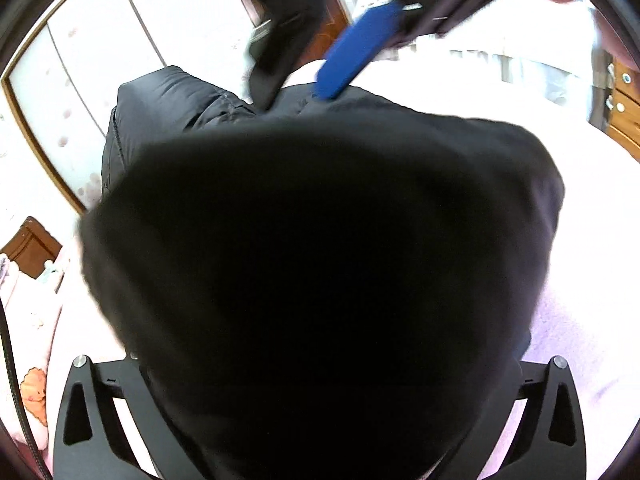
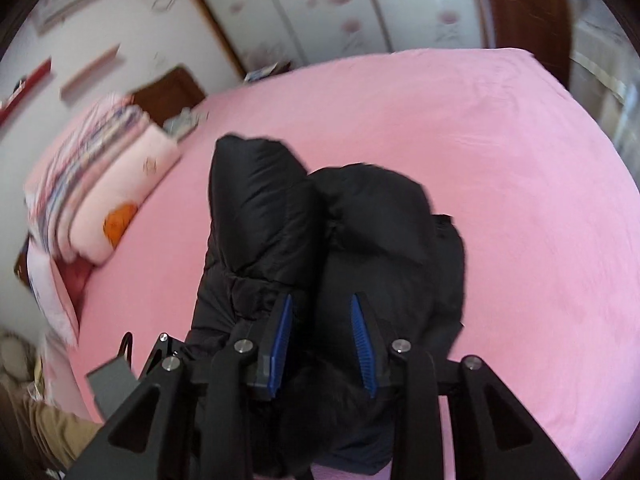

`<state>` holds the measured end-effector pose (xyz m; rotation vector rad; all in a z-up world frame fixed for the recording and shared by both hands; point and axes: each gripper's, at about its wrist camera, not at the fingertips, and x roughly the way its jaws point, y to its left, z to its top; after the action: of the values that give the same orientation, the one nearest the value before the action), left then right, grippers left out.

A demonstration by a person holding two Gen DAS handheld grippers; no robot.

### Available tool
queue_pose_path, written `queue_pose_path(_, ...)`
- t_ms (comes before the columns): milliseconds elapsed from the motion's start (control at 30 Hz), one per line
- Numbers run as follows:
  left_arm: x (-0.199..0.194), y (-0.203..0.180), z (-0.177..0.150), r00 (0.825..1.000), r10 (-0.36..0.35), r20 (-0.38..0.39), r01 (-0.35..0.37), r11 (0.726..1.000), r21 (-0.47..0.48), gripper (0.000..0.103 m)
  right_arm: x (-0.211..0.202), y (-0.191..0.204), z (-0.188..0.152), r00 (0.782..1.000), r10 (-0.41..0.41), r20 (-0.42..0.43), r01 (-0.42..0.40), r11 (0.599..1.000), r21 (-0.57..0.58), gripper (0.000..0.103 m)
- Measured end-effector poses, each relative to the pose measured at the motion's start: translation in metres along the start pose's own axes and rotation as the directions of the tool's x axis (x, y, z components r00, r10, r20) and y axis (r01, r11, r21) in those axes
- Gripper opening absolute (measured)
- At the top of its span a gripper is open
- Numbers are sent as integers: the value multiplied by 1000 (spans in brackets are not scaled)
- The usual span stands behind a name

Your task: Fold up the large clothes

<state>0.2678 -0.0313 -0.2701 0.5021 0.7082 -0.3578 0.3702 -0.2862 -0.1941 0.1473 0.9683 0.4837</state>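
A black puffer jacket (image 2: 332, 240) lies bunched on the pink bed sheet (image 2: 500, 168). In the right wrist view my right gripper (image 2: 320, 300) hangs over it, its blue pads (image 2: 362, 344) apart and pressing on nothing. The left wrist view is mostly filled by the jacket (image 1: 320, 260). My left gripper (image 1: 320, 360) has its linkage arms (image 1: 88, 404) splayed wide at the bottom, and the black cloth hides its fingers. The right gripper (image 1: 296, 92) shows at the top there, just above the jacket's far edge.
Folded quilts and a pillow (image 2: 104, 192) are stacked at the bed's left end beside a brown nightstand (image 2: 168, 92). Floral wardrobe doors (image 2: 328, 4) stand behind the bed. Wooden drawers (image 1: 624, 96) are at the right. A khaki trouser leg (image 2: 52, 428) is at the lower left.
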Motion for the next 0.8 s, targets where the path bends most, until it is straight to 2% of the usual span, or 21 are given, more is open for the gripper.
queue_pose_path(133, -14, 27, -11, 998, -59, 6, 59, 997, -39, 102, -4, 13, 4, 999, 41, -16, -42, 998, -53, 31)
queue_pose_path(200, -21, 40, -13, 995, -95, 8, 95, 994, -57, 102, 8, 14, 3, 998, 39, -46, -42, 997, -70, 31)
queue_pose_path(267, -27, 48, -17, 993, -117, 6, 118, 992, -51, 102, 21, 12, 0, 997, 11, -79, -18, 996, -82, 31)
queue_pose_path(367, -42, 73, -22, 986, -167, 10, 168, 986, -18, 102, 22, 5, -3, 995, 17, -97, -24, 997, -74, 31)
queue_pose_path(400, -42, 87, -13, 984, -179, 19, 180, 984, -10, 102, 22, 4, -5, 995, 18, -98, -26, 997, -72, 29)
queue_pose_path(433, -49, 93, -13, 981, -192, 31, 192, 981, -6, 102, 21, 2, -7, 995, 17, -97, -24, 997, -75, 19)
queue_pose_path(467, -60, 105, -16, 976, -212, 49, 213, 977, -6, 102, 21, 1, -9, 995, 8, -96, -15, 997, -76, 16)
queue_pose_path(567, -69, 136, 4, 962, -253, 99, 256, 966, -21, 102, 20, -5, -18, 996, -35, -83, 29, 997, -67, 7)
queue_pose_path(600, -77, 153, 3, 958, -259, 124, 266, 963, -40, 102, 17, -8, -22, 996, -42, -73, 38, 998, -56, 5)
queue_pose_path(667, -78, 189, 10, 960, -238, 151, 254, 962, -102, 102, 14, -15, -28, 996, -68, -57, 66, 997, -38, 2)
queue_pose_path(700, -75, 192, 18, 961, -228, 154, 248, 960, -128, 102, 12, -19, -32, 995, -86, -47, 85, 996, -26, 0)
queue_pose_path(733, -59, 210, 35, 965, -210, 157, 237, 955, -179, 102, 11, -25, -37, 994, -106, -40, 106, 994, -7, 0)
queue_pose_path(767, -45, 206, 52, 969, -191, 155, 222, 951, -217, 102, 12, -31, -43, 991, -127, -39, 128, 992, 18, 0)
queue_pose_path(800, -51, 197, 43, 976, -162, 142, 196, 944, -266, 102, 13, -37, -50, 990, -131, -45, 133, 990, 48, 0)
